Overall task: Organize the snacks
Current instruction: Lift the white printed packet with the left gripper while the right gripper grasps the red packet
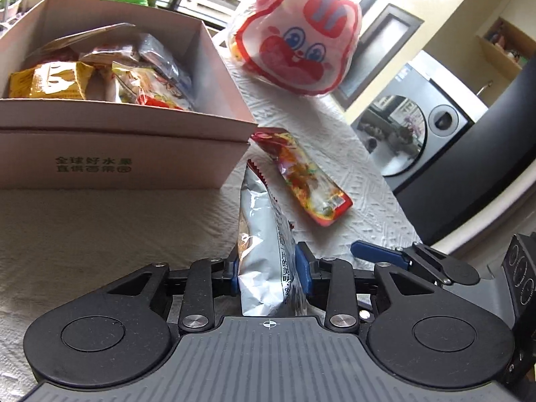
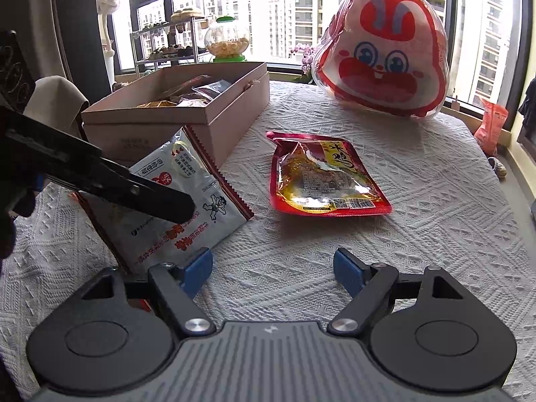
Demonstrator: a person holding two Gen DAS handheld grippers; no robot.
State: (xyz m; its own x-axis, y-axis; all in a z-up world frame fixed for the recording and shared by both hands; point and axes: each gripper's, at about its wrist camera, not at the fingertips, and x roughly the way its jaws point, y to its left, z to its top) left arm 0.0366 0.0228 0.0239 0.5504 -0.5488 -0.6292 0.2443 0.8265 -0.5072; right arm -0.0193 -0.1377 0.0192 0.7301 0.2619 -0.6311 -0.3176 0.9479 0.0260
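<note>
Left gripper (image 1: 268, 268): jaws narrowed onto the silver snack bag (image 1: 264, 254); both blue pads press its sides, bag stands on edge between them.
Silver snack bag: white-silver foil with a red serrated edge; in the right wrist view (image 2: 187, 201) its far end leans against the near wall of the box, and a black finger of the left gripper crosses in front of it.
Right gripper (image 2: 273, 268): jaws wide apart, nothing between the pads, only white cloth (image 2: 418, 201) beneath.
Red pouch (image 2: 321, 174): lies flat on the cloth, ahead of the right gripper and slightly right of centre; ahead-right of the left gripper, just beyond the silver bag's tip.
Cardboard box (image 1: 117, 154): open, ahead-left of the left gripper; several snack packets already inside, yellow, red and grey ones.
Rabbit-face container (image 2: 382, 57): clear plastic, red and white, standing at the far end of the table, well beyond both grippers, to the right.
</note>
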